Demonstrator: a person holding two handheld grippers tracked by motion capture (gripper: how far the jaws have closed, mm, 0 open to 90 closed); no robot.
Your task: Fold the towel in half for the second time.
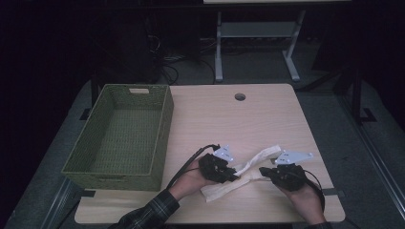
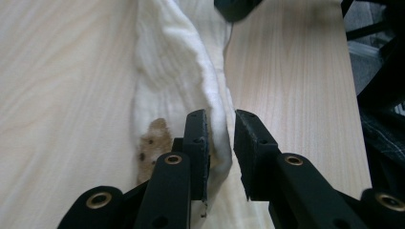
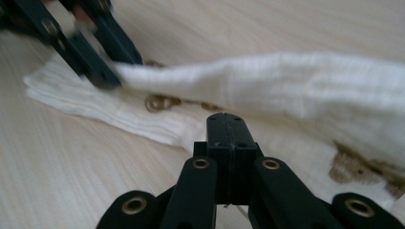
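Note:
A white cloth (image 1: 253, 160) with brown prints lies bunched near the front of the wooden table (image 1: 267, 119). My left gripper (image 1: 235, 177) sits at its near-left part. In the left gripper view a raised fold of the cloth (image 2: 172, 62) runs between the jaws of the left gripper (image 2: 221, 117), which pinch it. In the right gripper view that fold (image 3: 286, 81) rises up to the left gripper (image 3: 107, 76). My right gripper (image 1: 263, 170) hovers just right of the cloth. Its jaws (image 3: 227, 119) are shut together with nothing visible between them.
A green woven basket (image 1: 165, 129) stands on the table's left side with nothing inside. A round cable hole (image 1: 239, 97) is near the far edge. Beyond the table stand a metal desk frame (image 1: 218, 47) and cables on the floor.

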